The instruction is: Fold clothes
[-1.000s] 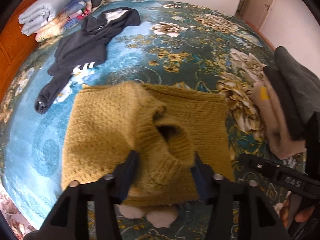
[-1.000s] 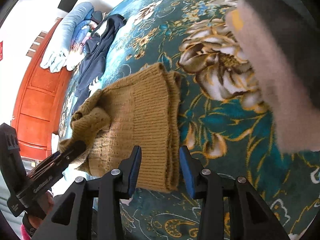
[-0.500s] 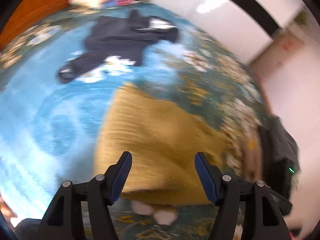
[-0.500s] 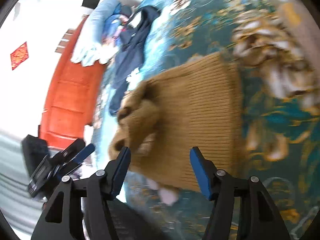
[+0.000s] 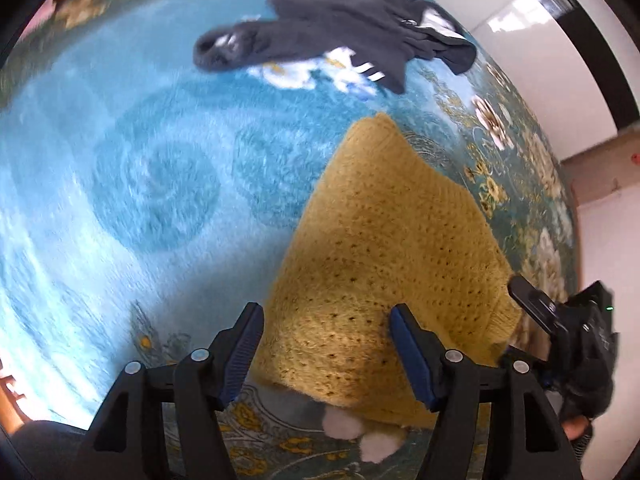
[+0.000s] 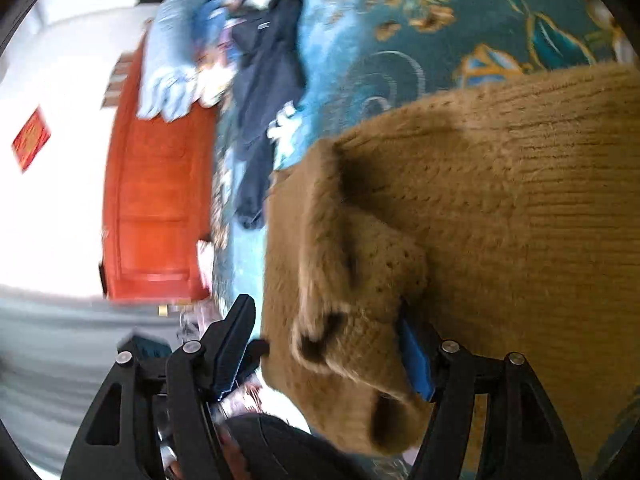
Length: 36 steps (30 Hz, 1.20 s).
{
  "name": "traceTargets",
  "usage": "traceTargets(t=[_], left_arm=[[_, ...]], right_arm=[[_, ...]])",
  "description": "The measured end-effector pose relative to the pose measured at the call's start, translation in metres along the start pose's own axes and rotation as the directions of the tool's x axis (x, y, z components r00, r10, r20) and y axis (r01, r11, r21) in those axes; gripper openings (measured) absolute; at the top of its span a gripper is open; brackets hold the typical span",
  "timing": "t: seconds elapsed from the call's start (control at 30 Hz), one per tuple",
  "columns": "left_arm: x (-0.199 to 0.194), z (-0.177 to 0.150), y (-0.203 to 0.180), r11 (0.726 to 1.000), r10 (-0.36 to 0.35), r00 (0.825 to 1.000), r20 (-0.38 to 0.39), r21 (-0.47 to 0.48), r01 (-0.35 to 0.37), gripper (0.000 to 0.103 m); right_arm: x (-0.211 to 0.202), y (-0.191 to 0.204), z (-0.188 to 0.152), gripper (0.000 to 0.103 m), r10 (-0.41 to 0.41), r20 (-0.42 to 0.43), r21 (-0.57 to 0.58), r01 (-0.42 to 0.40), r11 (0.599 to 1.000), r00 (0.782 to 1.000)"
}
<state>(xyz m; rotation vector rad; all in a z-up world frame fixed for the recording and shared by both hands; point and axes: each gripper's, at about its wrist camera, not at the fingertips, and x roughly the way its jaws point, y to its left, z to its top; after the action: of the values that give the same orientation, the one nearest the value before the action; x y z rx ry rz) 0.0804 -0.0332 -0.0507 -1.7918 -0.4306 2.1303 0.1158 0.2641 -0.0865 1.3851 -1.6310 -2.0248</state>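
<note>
A folded mustard-yellow knit sweater lies on the blue floral bedspread. My left gripper is open, its fingers straddling the sweater's near left corner just above it. My right gripper is open around the sweater's bunched collar or cuff at the near edge; the knit lies between the fingers, not pinched. The right gripper also shows in the left wrist view at the sweater's right side.
A dark navy hoodie lies spread at the far side of the bed. Folded blue bedding is stacked by the orange wooden headboard. White walls border the bed.
Both grippers have opened wide and let go of the sweater. The left one swung to the sweater's left corner; the right moved in close over the bunched collar.
</note>
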Motion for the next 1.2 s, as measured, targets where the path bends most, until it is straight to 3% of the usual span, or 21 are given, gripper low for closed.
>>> traceTargets(t=[0.1,0.17,0.3,0.43,0.53,0.63,0.73,0.87,1.07,1.2], left_arm=[[-0.001,0.003,0.007,0.999,-0.030,0.999,0.012,-0.037,0.030,0.069],[-0.002,0.004,0.011,0.996,-0.055,0.998,0.013,-0.065,0.056,0.069],[-0.007,0.006,0.024,0.984,-0.123,0.992,0.022,-0.129,0.125,0.069],[-0.014,0.007,0.031,0.964,-0.210,0.977,0.047,-0.158,0.215,0.069],[-0.010,0.009,0.027,0.968,-0.200,0.979,0.028,-0.147,0.202,0.069],[-0.004,0.008,0.018,0.982,-0.158,0.987,-0.004,-0.106,0.157,0.069],[0.004,0.007,0.007,0.995,-0.087,0.995,-0.041,-0.044,0.086,0.069],[0.009,0.006,0.003,0.998,-0.067,0.996,-0.053,-0.005,0.067,0.069],[0.012,0.009,-0.004,0.992,-0.119,0.991,-0.063,0.026,0.121,0.069],[0.017,0.008,-0.011,0.991,-0.118,0.989,-0.094,0.047,0.123,0.069]], right_arm=[[0.002,0.006,0.007,0.064,0.014,0.005,0.025,-0.014,1.000,1.000],[-0.001,0.016,0.008,0.026,-0.010,0.013,-0.004,0.010,1.000,1.000],[-0.019,0.049,0.006,0.024,-0.020,0.028,-0.127,0.023,0.992,0.999],[-0.067,0.071,-0.007,0.023,0.152,0.041,-0.175,-0.143,0.974,0.988],[-0.099,0.058,-0.015,0.023,0.157,0.084,-0.171,-0.141,0.975,0.984],[-0.109,0.012,-0.019,0.023,-0.007,0.112,-0.104,0.018,0.994,0.994],[-0.096,-0.036,-0.021,0.023,-0.186,0.100,-0.030,0.190,0.981,0.977],[-0.093,-0.053,-0.024,0.023,-0.230,0.116,0.003,0.231,0.973,0.966],[-0.115,-0.030,-0.025,0.023,-0.249,0.184,-0.095,0.269,0.958,0.951],[-0.105,-0.054,-0.026,0.023,-0.304,0.136,-0.057,0.314,0.948,0.943]])
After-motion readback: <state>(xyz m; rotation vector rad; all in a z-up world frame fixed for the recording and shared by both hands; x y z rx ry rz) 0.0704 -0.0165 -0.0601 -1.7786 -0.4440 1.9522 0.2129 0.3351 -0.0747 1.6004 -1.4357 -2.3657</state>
